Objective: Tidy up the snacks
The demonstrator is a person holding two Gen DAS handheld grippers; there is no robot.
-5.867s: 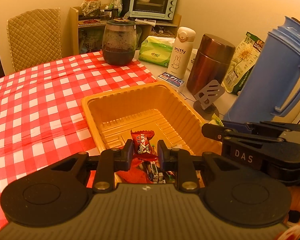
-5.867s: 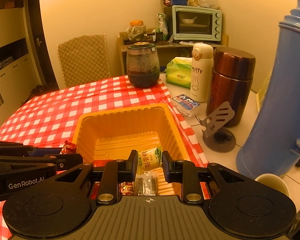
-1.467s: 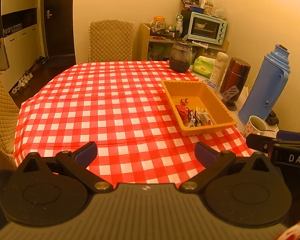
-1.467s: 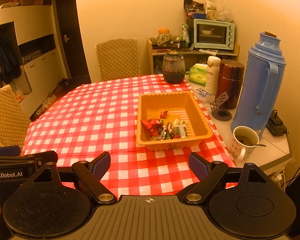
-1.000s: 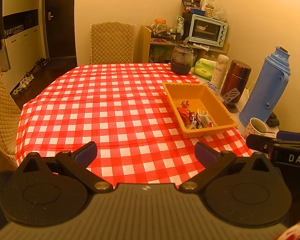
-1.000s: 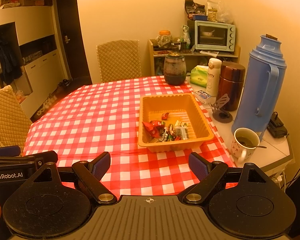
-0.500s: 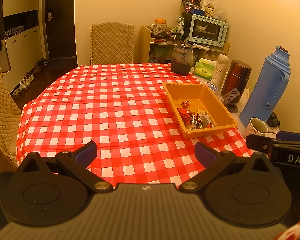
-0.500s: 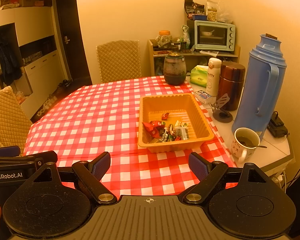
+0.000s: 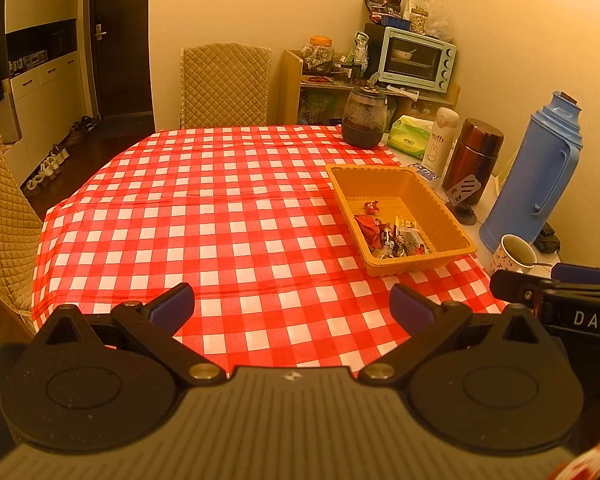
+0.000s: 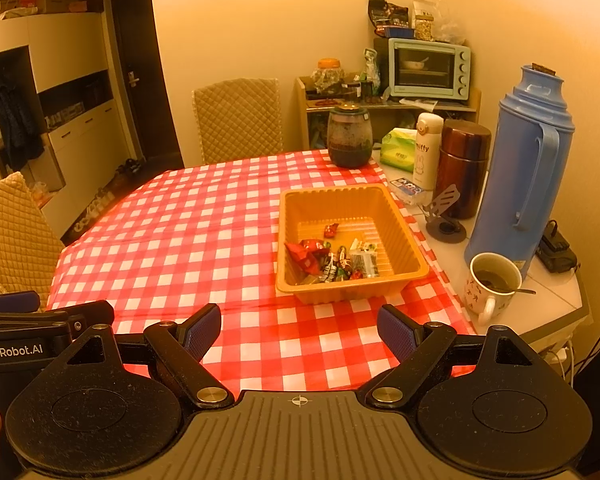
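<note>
**A:** Right wrist view, entry one. Largest item is the table point(image 10: 204, 236) under its red-checked cloth, spreading ahead of and below the right claw point(image 10: 299, 334). No loose snacks visible on it from either camera.

**B:** Agreed from the left wrist view. Cloth ahead of the left claw point(image 9: 292, 306) is bare too. Next in size?

**A:** Blue thermos point(image 10: 524, 168), ahead and well to the right of the right claw, off the cloth on the white counter. Not part of the job.

**B:** Then the orange tray point(image 10: 396, 280)?

**A:** Yes. It is ahead of the right claw, slightly right of centre, well apart from the fingertips. For the left claw, the tray point(image 9: 452, 236) lies ahead and to the right.

**B:** Contents?

**A:** Pile of wrapped snacks point(image 10: 332, 260) in the tray's near half, plus one red candy point(image 10: 330, 230) apart from the pile, toward the tray's middle. Cup point(image 10: 492, 282) sits right of the tray, near it, on the counter.

**B:** Claw states?

**A:** Both spread wide, nothing between the pads, both held back above the near table edge.

**B:** Progress judgement?

**A:** Every snack in view is in the tray. I judge the gathering essentially finished; any remaining step would be tidying within the tray, if that is wanted. Cannot confirm areas outside both views.
</note>
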